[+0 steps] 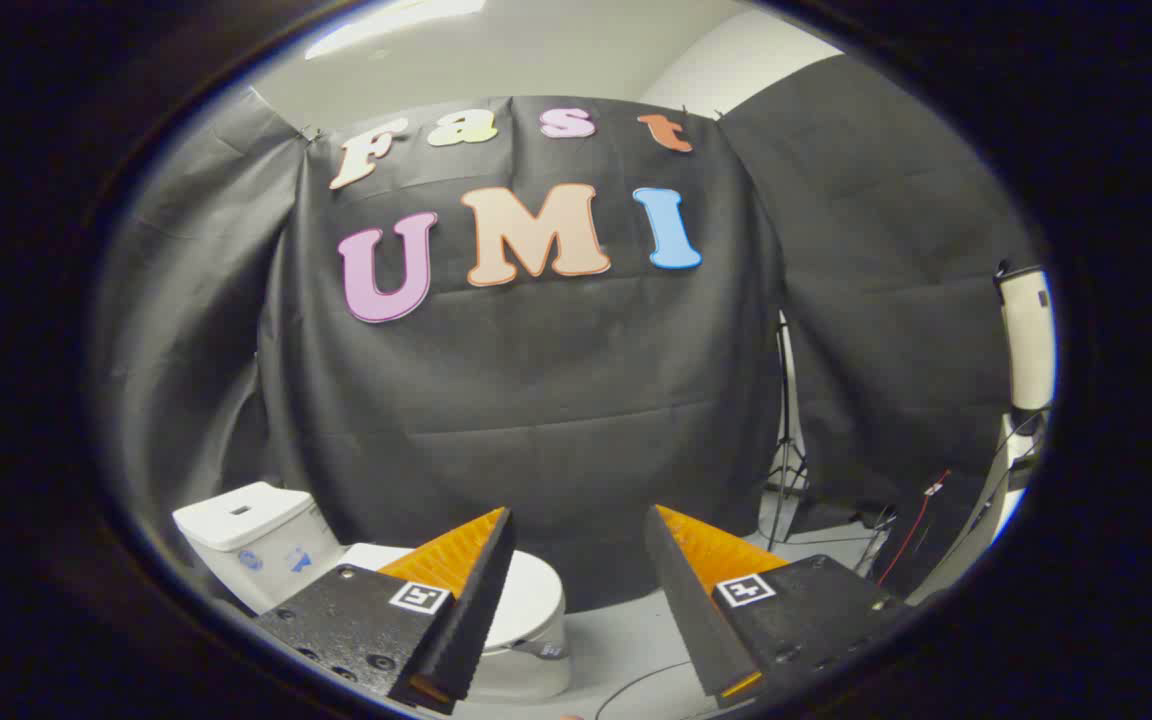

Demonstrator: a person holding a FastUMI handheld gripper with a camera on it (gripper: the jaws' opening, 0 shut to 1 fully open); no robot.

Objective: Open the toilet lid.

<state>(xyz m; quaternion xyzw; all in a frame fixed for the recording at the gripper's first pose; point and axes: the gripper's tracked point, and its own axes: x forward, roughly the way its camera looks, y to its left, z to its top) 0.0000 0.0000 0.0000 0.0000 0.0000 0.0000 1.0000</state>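
White toilet lid (526, 595) half-hidden behind spread-fingered hand-held gripper (578, 520).

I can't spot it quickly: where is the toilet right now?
The toilet stands low on the floor before the black cloth wall, partly behind one finger of the open gripper, its lid closed and its tank beyond.
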